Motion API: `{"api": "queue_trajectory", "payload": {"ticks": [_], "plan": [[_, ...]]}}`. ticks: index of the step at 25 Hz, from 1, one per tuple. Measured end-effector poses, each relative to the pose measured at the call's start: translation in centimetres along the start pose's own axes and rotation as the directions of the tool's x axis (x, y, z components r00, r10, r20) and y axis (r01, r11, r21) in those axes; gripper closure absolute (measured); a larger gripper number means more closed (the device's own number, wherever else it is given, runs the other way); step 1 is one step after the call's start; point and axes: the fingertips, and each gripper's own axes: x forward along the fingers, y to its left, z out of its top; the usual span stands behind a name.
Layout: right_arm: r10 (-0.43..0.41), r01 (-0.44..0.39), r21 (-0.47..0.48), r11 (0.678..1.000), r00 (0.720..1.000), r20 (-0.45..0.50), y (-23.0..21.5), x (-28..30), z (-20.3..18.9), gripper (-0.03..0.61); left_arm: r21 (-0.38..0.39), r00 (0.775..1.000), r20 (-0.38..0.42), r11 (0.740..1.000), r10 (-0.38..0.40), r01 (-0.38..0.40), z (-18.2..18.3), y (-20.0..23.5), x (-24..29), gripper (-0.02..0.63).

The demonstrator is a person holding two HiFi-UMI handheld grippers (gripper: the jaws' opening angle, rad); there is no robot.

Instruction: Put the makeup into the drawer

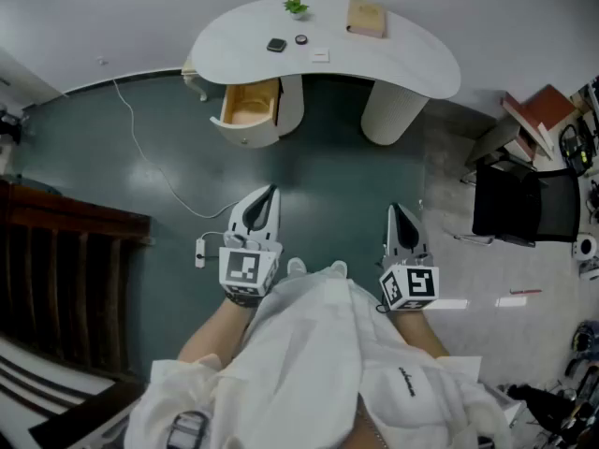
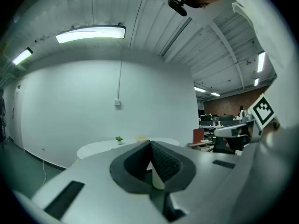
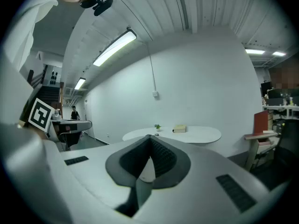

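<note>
One open drawer (image 1: 251,104), plant (image 1: 296,7), box (image 1: 366,18) on desk (image 1: 412,62), floor cable (image 1: 153,166)

Bare floor (image 1: 337,185) ahead to desk (image 1: 412,62), drawer (image 1: 251,108) pulled out, cable (image 1: 173,192) at left

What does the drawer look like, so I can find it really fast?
Find the big white curvy table by the wall. Under its left end, as the head view shows it, the drawer sticks out, pulled open. Its inside is light brown wood, while the round leg next to it is plain white all over.
</note>
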Motion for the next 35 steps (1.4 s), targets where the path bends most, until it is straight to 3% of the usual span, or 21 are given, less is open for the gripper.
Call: {"api": "queue_trajectory", "payload": {"ticks": [27, 35], "plan": [[0.027, -0.028, 0.031, 0.999, 1.0, 0.01, 0.3, -0.2, -0.2, 0.56, -0.006, 1.0, -0.005, 1.0, -0.016, 0.016, 0.2, -0.9, -0.2, 0.592], [0.067, -0.067, 0.03, 0.997, 0.998, -0.006, 2.3, 0.5, -0.4, 0.56, -0.025, 0.999, -0.004, 0.999, -0.048, 0.048, 0.0, -0.1, -0.4, 0.591]]}}
